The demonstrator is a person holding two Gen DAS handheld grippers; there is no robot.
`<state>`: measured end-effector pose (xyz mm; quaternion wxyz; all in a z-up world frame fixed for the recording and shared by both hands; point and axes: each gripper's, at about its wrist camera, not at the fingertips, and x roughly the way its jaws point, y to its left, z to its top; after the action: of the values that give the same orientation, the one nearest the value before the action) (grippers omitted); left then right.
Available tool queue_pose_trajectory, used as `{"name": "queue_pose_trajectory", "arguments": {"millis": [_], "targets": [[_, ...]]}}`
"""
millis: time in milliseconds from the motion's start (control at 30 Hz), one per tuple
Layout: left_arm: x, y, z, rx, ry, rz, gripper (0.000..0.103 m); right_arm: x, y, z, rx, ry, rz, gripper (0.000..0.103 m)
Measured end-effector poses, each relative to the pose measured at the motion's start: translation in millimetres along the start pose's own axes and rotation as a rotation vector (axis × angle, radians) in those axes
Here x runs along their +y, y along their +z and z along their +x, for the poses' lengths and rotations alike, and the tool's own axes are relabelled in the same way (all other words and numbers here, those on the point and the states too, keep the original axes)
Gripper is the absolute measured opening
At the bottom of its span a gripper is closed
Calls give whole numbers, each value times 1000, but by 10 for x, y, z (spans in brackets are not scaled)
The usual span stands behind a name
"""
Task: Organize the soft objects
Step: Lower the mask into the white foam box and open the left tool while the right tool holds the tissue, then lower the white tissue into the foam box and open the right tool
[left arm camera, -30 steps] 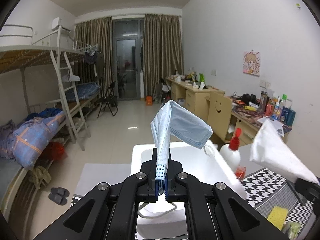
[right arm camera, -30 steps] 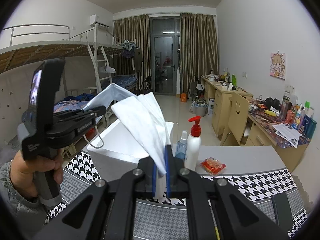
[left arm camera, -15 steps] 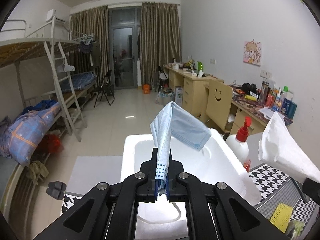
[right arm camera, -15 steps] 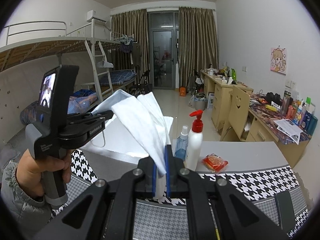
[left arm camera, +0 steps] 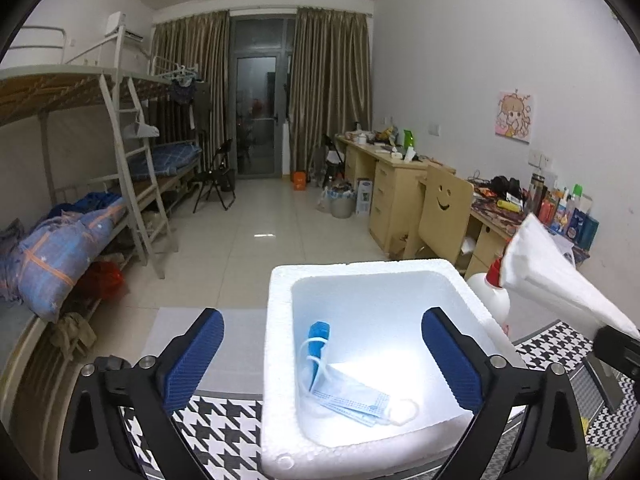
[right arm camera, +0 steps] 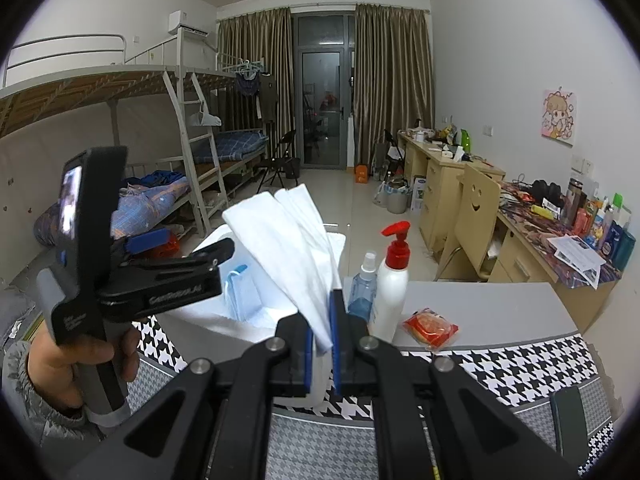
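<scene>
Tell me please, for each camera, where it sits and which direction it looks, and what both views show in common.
Left wrist: sits on the left gripper, looks forward and down into the white foam box, where the blue face mask lies; its fingers are opening, nothing between them.
Right wrist: sits on the right gripper, looks over the table down the room; its fingers pinch the white tissue; the person's left hand shows.
Shared: box, mask, tissue, red-capped pump bottle.

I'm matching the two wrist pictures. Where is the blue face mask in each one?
Left wrist: face mask lies low centre, inside the foam box.
Right wrist: face mask left of centre, inside the box.
Shared landmark: red-capped pump bottle.
</scene>
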<state>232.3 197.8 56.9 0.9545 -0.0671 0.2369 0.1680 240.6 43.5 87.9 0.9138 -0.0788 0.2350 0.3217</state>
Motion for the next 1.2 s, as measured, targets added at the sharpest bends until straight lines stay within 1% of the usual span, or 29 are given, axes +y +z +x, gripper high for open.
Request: {"name": "queue_pose_trajectory", "arguments": {"millis": [100, 233, 333, 400, 433, 633, 733, 767, 833, 933, 1067, 1200], "targets": [[8, -11, 3, 19, 35, 6, 102, 27, 14, 40, 7, 8, 4, 10], [-4, -43, -34, 9, 69, 30, 102, 48, 20, 84, 14, 10, 0, 10], [28, -59, -82, -8, 78, 29, 102, 69, 35, 126, 16, 7, -8, 10], [73, -71, -147, -38, 54, 20, 102, 84, 48, 154, 19, 6, -9, 10], [97, -75, -174, -43, 56, 16, 102, 89, 53, 169, 19, 5, -9, 10], [179, -101, -203, -57, 124, 11, 102, 113, 63, 257, 36, 7, -10, 10], [213, -120, -201, -39, 109, 12, 102, 130, 92, 284, 31, 6, -10, 10], [215, -128, -212, -39, 110, 24, 102, 121, 107, 306, 32, 15, -6, 10], [245, -139, -253, -50, 114, 14, 102, 127, 118, 340, 29, 31, -3, 10], [281, -150, -282, -39, 103, 7, 102, 129, 140, 468, 64, 26, 8, 10], [296, -192, -316, -48, 136, 21, 102, 112, 140, 622, 109, 45, 23, 10], [350, -247, -320, -37, 144, 5, 102, 134, 130, 701, 130, 55, 23, 10]]}}
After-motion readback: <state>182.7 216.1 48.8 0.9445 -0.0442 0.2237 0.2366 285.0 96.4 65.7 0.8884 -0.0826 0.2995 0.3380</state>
